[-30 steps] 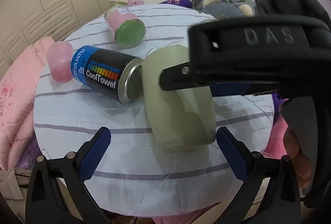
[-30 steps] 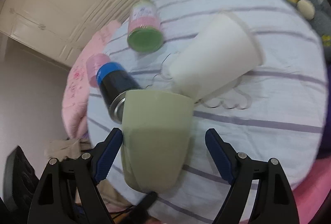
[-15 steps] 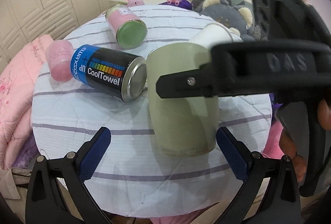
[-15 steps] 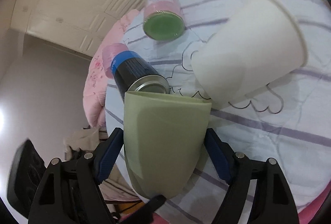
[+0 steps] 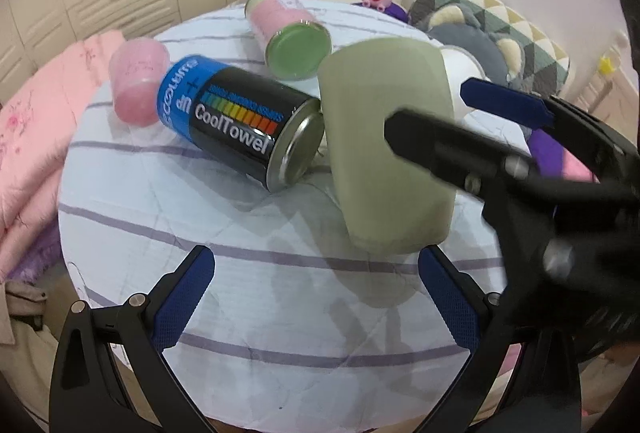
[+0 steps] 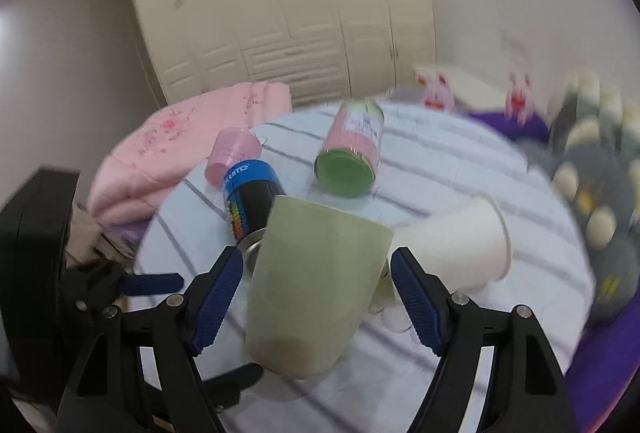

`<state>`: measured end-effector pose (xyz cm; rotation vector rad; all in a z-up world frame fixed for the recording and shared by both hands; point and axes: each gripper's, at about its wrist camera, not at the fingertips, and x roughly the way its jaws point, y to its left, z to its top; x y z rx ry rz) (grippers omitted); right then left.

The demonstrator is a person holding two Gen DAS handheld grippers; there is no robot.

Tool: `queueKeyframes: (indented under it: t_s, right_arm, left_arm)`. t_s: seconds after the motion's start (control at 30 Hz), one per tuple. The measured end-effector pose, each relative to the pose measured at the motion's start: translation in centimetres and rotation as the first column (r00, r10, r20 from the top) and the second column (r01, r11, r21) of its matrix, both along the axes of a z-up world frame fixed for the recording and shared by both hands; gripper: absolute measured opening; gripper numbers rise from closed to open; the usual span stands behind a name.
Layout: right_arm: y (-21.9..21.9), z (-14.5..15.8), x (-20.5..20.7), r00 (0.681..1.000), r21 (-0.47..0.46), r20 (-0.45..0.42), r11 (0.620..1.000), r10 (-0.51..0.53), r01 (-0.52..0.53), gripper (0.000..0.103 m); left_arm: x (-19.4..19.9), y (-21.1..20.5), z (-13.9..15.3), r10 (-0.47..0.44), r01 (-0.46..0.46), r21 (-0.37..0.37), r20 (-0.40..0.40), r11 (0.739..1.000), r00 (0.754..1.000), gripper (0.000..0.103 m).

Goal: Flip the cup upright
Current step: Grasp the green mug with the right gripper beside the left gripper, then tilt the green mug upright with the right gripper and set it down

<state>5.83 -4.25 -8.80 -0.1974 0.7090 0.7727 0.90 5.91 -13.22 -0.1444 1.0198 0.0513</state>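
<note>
Pale green tapered plastic cup [image 6: 316, 289] held off the round table with white, purple-striped cloth [image 5: 248, 297], its closed base toward the right wrist camera, its body tilted. Right gripper [image 6: 316, 293]: blue-padded fingers [image 6: 218, 293] closed against both sides of the cup. Left gripper [image 5: 316, 297]: fingers [image 5: 182, 297] spread wide, holding nothing, poised below and in front of the cup. Just beside the cup lie a black-and-blue "CoolTowel" can [image 5: 240, 129] on its side and a white paper cup [image 6: 456, 245] on its side. Farther back: a pink jar with green lid [image 5: 292, 33], also on its side, and a small pink plastic cup [image 5: 138, 83].
</note>
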Motion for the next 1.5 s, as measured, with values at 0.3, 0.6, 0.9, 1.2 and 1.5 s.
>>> queueKeyframes:
  t_s: [0.3,0.6,0.9,1.2,1.5]
  right_arm:
    - [-0.6,-0.8,3.6,0.964,0.096,-0.255,0.990,-0.073,0.100,0.078]
    - [-0.6,-3.1,5.9,0.908,0.137,-0.415,0.983,-0.053,0.120,0.077]
    - [-0.8,-1.2,3.5,0.982,0.130,-0.185,0.990,-0.031,0.056,0.077]
    - [-0.8,-1.2,0.5,0.999,0.077,0.033,0.997,-0.015,0.012,0.077]
    - [-1.5,-1.2,-1.1,0.998,0.046,0.046,0.998,-0.034,0.032,0.080]
  left_arm:
    - [0.4,-0.3,0.1,-0.022,0.022,-0.001,0.010,1.000,1.000,0.103]
    - [1.1,0.1,-0.1,-0.031,0.031,-0.010,0.001,0.999,1.000,0.103]
    - [1.6,0.4,-0.7,0.002,-0.002,-0.012,-0.002,1.000,1.000,0.103]
    - [1.5,0.7,-1.1,0.043,-0.043,-0.024,-0.003,0.999,0.999,0.103]
    - [0.4,-0.6,-0.9,0.021,-0.021,-0.001,0.008,1.000,1.000,0.103]
